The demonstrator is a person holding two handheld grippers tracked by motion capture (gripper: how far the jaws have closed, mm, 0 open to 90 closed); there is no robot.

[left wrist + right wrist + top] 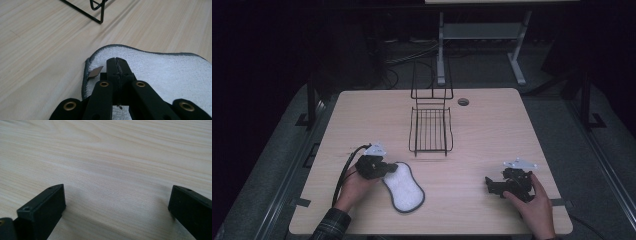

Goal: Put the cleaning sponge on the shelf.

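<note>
A white terry pad (404, 187) with a grey rim lies flat on the wooden table (492, 130), front left of centre. My left gripper (389, 168) rests over the pad's left end, held by a hand. In the left gripper view its jaws (117, 61) are pressed together above the white pad (162, 70), with nothing visible between them. A small brown tag (95, 72) sticks out at the pad's edge. My right gripper (488, 186) sits at the front right. Its jaws (117, 202) stand wide apart over bare wood.
A black wire rack (430, 131) stands at the table's middle back, its near corner (96, 10) just beyond the pad. A round cable hole (463, 101) is near the far edge. Bare tabletop lies between the grippers. A white desk frame (442, 50) stands beyond.
</note>
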